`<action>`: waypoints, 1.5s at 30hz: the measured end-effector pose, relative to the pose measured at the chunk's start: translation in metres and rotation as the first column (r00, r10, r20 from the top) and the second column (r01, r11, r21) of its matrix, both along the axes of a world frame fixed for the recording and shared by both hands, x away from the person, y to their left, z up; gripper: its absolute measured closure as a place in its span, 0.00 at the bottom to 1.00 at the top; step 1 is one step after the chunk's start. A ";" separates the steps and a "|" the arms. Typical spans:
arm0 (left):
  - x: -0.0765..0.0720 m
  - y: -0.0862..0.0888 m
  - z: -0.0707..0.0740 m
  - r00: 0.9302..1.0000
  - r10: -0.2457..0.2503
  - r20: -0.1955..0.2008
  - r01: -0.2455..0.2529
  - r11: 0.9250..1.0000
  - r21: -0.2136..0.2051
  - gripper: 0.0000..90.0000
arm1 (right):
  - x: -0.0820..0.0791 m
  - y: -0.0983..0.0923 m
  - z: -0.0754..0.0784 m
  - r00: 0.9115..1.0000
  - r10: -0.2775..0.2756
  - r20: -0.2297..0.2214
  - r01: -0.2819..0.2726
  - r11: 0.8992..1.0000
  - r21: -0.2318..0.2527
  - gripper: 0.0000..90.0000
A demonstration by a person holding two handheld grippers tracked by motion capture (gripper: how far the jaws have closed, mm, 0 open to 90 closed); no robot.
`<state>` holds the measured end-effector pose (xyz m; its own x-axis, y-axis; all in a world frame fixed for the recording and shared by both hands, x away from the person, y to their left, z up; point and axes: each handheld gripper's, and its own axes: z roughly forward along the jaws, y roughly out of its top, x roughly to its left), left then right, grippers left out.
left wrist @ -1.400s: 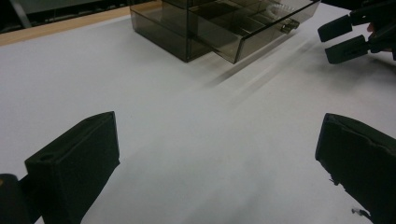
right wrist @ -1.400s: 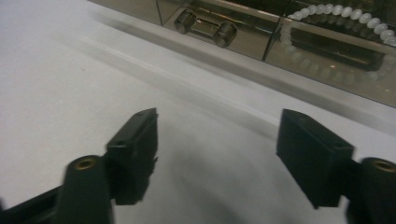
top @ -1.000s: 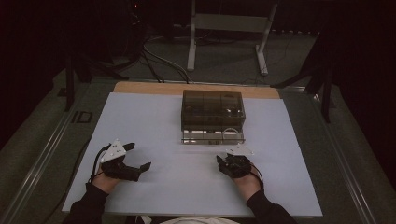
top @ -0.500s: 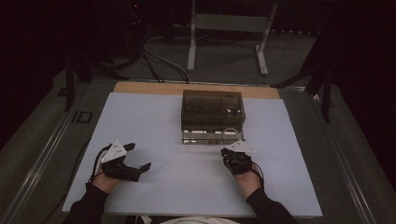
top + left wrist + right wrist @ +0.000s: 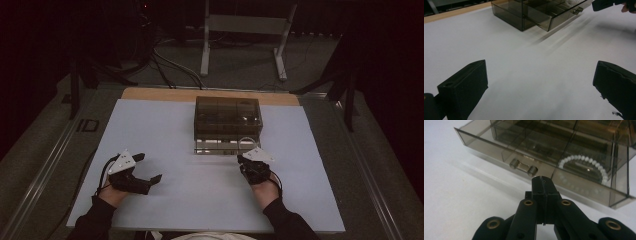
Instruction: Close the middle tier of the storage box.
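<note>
Smoked clear drawer box [image 5: 228, 116] at the far middle of the white surface [image 5: 165, 130], lower drawer [image 5: 549, 167] pulled out toward the person, a white bead bracelet [image 5: 586, 166] lying in its right-hand compartment. Right gripper [image 5: 543, 182] just short of the drawer's small handle [image 5: 523, 167], jaws pressed together on nothing. Left gripper [image 5: 145, 167] low over bare surface at the near left, well apart from the box, jaws spread wide.

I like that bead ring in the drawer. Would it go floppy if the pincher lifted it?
Probably floppy: the bead bracelet looks like small round beads on a string. The beads look smooth, so the shut right gripper might slip. Likely light.
</note>
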<state>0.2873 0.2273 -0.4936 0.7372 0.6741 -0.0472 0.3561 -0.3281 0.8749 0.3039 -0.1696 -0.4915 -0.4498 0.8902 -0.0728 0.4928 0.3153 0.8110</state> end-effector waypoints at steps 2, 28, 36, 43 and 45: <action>0.000 0.000 0.000 1.000 0.001 0.000 -0.001 1.000 0.000 0.01 | 0.001 0.001 0.001 1.000 -0.001 0.011 0.001 1.000 0.002 1.00; 0.000 0.001 0.001 1.000 0.003 0.004 -0.003 1.000 0.002 0.01 | 0.019 0.009 -0.010 1.000 -0.018 -0.013 0.018 1.000 -0.007 1.00; 0.000 0.001 0.001 1.000 0.002 0.005 -0.002 1.000 0.002 0.01 | 0.020 0.010 -0.013 1.000 -0.018 -0.017 0.018 1.000 -0.012 1.00; 0.000 0.001 0.000 1.000 -0.001 0.005 0.001 1.000 0.008 0.01 | 0.023 0.011 -0.012 1.000 -0.023 -0.015 0.022 1.000 -0.013 1.00; 0.000 0.001 0.000 1.000 0.001 0.004 -0.001 1.000 0.006 0.01 | 0.024 0.011 -0.012 1.000 -0.025 -0.017 0.025 1.000 -0.009 1.00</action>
<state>0.2872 0.2282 -0.4931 0.7368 0.6749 -0.0400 0.3526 -0.3330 0.8745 0.3283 -0.1590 -0.5034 -0.4283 0.9007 -0.0732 0.5145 0.3096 0.7997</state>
